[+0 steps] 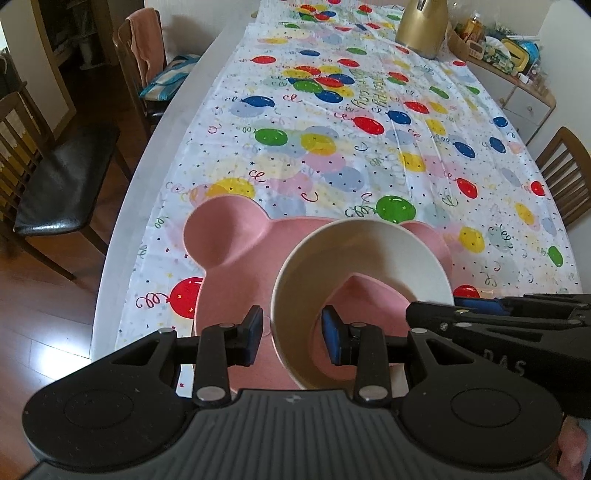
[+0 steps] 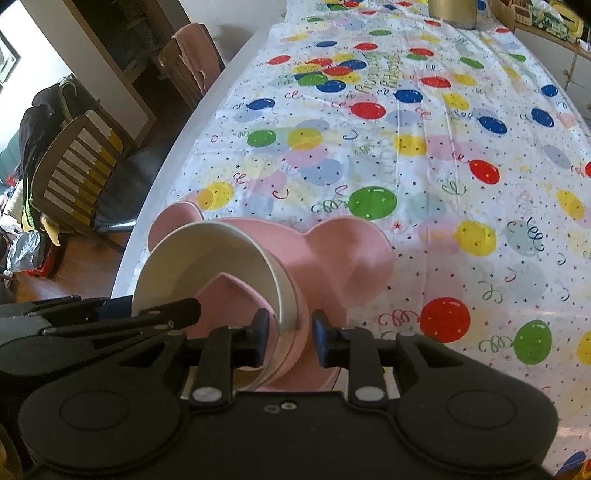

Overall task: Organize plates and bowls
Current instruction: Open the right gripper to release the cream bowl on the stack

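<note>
A pink bear-shaped plate (image 1: 229, 236) (image 2: 351, 254) lies on the balloon-print tablecloth near the table's front. On it sits a cream bowl (image 1: 369, 240) (image 2: 184, 258) with pink showing at its bottom (image 1: 369, 291). My left gripper (image 1: 293, 330) straddles the bowl's near wall, one finger outside and one inside, with gaps showing, so it is open. My right gripper (image 2: 290, 334) straddles the wall on the bowl's right side, and its pads stand clear of the wall, open. The fingers of each gripper show in the other's view (image 1: 436, 314) (image 2: 177, 310).
A gold jug (image 1: 421, 26) stands at the far end of the long table. The table's left edge (image 1: 147, 166) runs close to the plate, with dark-seated chairs (image 1: 55, 177) beside it. Another chair (image 1: 565, 170) and a cluttered sideboard (image 1: 509, 59) are on the right.
</note>
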The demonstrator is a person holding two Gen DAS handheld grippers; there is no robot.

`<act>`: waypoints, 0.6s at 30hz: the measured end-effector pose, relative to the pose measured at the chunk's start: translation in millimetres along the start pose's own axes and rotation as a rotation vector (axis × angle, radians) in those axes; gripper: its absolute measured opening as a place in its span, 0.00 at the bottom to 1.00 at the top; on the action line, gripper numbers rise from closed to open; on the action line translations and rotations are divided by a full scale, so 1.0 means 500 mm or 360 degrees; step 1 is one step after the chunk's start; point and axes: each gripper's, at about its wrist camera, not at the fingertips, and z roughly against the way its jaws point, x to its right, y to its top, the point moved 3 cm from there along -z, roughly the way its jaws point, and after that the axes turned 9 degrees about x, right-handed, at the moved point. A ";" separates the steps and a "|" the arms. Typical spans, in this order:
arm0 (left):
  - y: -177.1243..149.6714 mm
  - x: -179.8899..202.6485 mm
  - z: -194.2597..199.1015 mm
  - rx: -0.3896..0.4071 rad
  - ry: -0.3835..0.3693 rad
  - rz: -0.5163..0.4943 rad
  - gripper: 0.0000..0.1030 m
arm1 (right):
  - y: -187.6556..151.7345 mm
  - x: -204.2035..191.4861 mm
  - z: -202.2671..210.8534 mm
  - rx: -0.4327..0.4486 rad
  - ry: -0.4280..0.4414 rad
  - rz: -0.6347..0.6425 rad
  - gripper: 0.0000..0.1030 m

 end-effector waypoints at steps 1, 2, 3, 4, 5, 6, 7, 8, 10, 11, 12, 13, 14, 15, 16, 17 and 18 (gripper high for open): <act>-0.001 -0.002 0.004 0.0006 0.0001 0.0002 0.33 | 0.000 0.000 0.005 0.0007 -0.0002 0.0008 0.26; -0.003 -0.003 0.009 0.0013 0.0003 0.0000 0.33 | 0.000 0.001 0.010 0.0015 -0.0002 0.0015 0.26; -0.005 -0.004 0.014 0.0021 0.0006 -0.0004 0.33 | 0.000 0.002 0.016 0.0025 0.0000 0.0021 0.27; -0.006 -0.006 0.019 0.0027 0.0007 -0.0002 0.34 | -0.001 0.002 0.021 0.0033 0.0003 0.0023 0.27; -0.008 -0.007 0.025 0.0034 0.0005 0.0000 0.35 | -0.001 0.003 0.027 0.0043 0.0007 0.0027 0.28; -0.009 -0.009 0.030 0.0044 0.0002 -0.0002 0.36 | -0.001 0.003 0.033 0.0054 0.0009 0.0035 0.29; -0.009 -0.008 0.037 0.0056 -0.0001 -0.0005 0.36 | -0.002 0.003 0.038 0.0064 0.0010 0.0042 0.30; -0.010 -0.008 0.044 0.0069 -0.0003 -0.0009 0.40 | -0.002 0.004 0.046 0.0078 0.0011 0.0050 0.31; -0.011 -0.009 0.061 0.0099 -0.0010 -0.0003 0.51 | -0.003 0.004 0.058 0.0099 0.0019 0.0062 0.33; -0.012 -0.009 0.070 0.0117 -0.0010 -0.0002 0.55 | -0.003 0.004 0.064 0.0108 0.0022 0.0069 0.34; -0.013 -0.007 0.078 0.0133 -0.0011 -0.0010 0.55 | -0.005 0.005 0.071 0.0119 0.0028 0.0078 0.34; -0.014 -0.006 0.086 0.0145 -0.0014 -0.0021 0.55 | -0.006 0.005 0.079 0.0130 0.0032 0.0089 0.35; -0.016 -0.004 0.094 0.0156 -0.0017 -0.0028 0.56 | -0.008 0.006 0.086 0.0139 0.0035 0.0096 0.37; -0.017 -0.003 0.102 0.0168 -0.0021 -0.0030 0.56 | -0.010 0.007 0.093 0.0149 0.0041 0.0100 0.38; -0.019 -0.001 0.109 0.0179 -0.0026 -0.0032 0.56 | -0.012 0.008 0.101 0.0162 0.0049 0.0108 0.40; -0.021 0.001 0.117 0.0190 -0.0031 -0.0035 0.56 | -0.013 0.009 0.108 0.0174 0.0050 0.0116 0.42; -0.023 0.003 0.123 0.0199 -0.0034 -0.0036 0.56 | -0.015 0.010 0.115 0.0190 0.0051 0.0124 0.44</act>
